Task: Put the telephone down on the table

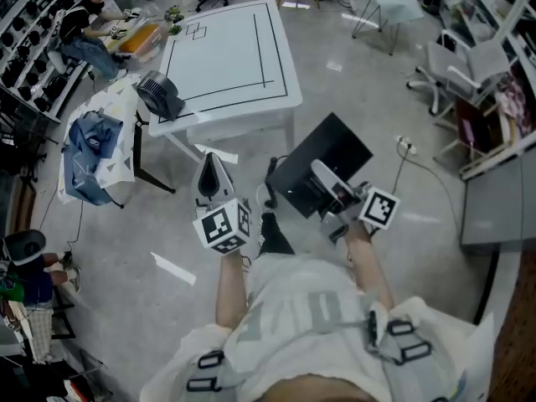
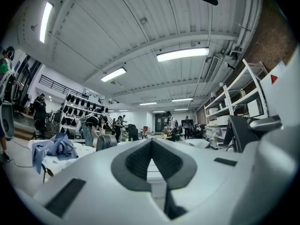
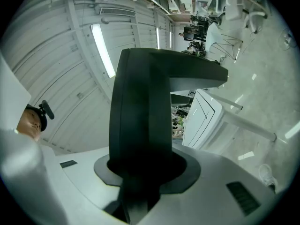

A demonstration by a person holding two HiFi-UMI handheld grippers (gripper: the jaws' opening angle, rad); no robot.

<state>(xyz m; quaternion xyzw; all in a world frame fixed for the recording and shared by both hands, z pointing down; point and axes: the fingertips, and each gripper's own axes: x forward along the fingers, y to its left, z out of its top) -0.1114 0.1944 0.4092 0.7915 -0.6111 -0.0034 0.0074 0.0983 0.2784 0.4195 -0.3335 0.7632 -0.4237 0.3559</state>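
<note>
A black telephone (image 1: pixel 325 159) hangs over the floor in the head view, a dark cord trailing from its left end. My right gripper (image 1: pixel 328 187) is shut on it. In the right gripper view the black body (image 3: pixel 140 107) fills the gap between the jaws and rises well past them. My left gripper (image 1: pixel 211 172) points toward the white table (image 1: pixel 226 53), and its pads (image 2: pixel 140 161) meet with nothing between them. That table, marked with black lines, stands ahead and to the left, and the right gripper view shows it tilted (image 3: pixel 204 111).
A small fan (image 1: pixel 159 95) sits at the table's near left corner. Blue cloth (image 1: pixel 92 145) lies on a white stand to the left. A power strip (image 1: pixel 408 146) and its cable lie on the floor to the right. Chairs (image 1: pixel 456 65) stand further right. A seated person (image 1: pixel 84 23) is far left.
</note>
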